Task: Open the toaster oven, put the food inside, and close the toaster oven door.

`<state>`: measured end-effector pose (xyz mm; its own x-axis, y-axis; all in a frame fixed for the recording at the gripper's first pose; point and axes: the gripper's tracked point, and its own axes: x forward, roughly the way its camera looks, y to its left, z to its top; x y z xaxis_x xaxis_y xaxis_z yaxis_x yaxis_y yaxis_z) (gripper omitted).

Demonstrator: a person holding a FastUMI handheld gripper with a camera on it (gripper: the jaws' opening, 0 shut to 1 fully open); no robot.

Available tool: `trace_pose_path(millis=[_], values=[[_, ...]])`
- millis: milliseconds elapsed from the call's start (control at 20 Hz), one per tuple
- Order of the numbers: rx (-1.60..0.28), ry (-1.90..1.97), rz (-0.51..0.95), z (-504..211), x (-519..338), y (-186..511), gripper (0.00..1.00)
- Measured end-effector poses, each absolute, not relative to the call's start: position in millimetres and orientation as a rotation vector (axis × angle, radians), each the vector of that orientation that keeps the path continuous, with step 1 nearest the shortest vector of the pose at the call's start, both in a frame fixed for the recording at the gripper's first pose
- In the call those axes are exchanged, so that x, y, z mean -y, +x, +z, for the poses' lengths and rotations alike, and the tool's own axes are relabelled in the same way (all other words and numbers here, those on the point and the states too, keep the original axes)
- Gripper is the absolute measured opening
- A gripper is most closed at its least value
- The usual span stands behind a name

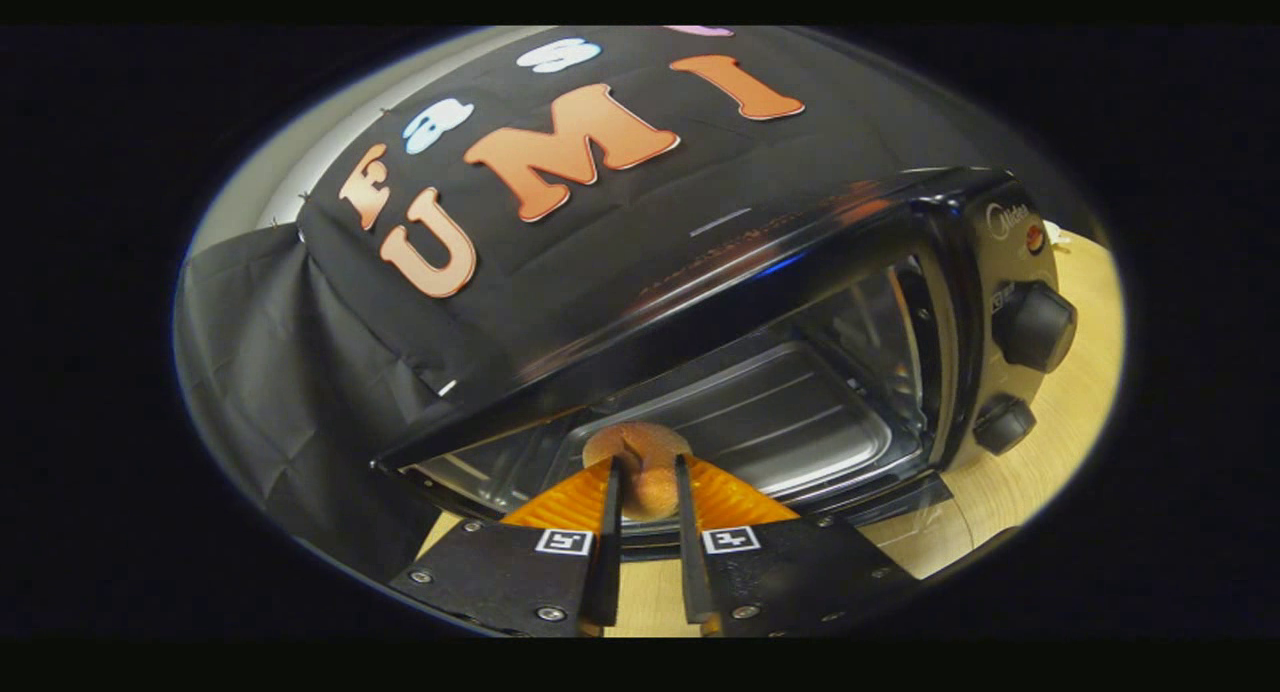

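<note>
A black toaster oven (900, 272) stands on the wooden table with its door dropped open, so the metal tray (760, 422) inside shows. My gripper (645, 467) is shut on a round brown bun (640, 452), both fingers pressing its sides. The bun hangs just at the oven's mouth, over the lowered door (880, 507) and in front of the tray. The orange fingers (735, 497) hide the bun's lower half.
Two black knobs (1035, 324) and a small red lamp sit on the oven's right panel. The wooden table (1070, 412) runs on to the right of the oven. Black cloth hangs behind and to the left.
</note>
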<state>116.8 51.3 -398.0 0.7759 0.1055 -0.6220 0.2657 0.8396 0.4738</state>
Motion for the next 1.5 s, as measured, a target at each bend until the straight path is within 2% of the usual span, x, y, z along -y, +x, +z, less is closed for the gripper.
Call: trace_pose_path(millis=[150,250,300,500,700,950,1150,1500], values=[[-0.678,0.529,-0.086,-400.0,-52.4,116.2,0.27],[-0.669,0.496,-0.075,-400.7,-55.0,116.5,0.35],[-0.668,0.48,-0.073,-398.3,-57.2,115.8,0.43],[-0.664,0.471,-0.059,-397.0,-61.0,115.1,0.55],[-0.666,0.471,-0.053,-396.1,-63.5,114.0,0.61],[-0.661,0.455,-0.021,-391.8,-73.8,111.3,0.63],[-0.64,0.432,-0.017,-382.0,-71.0,110.1,0.71],[-0.673,0.258,0.031,-348.2,-68.8,57.9,0.86]])
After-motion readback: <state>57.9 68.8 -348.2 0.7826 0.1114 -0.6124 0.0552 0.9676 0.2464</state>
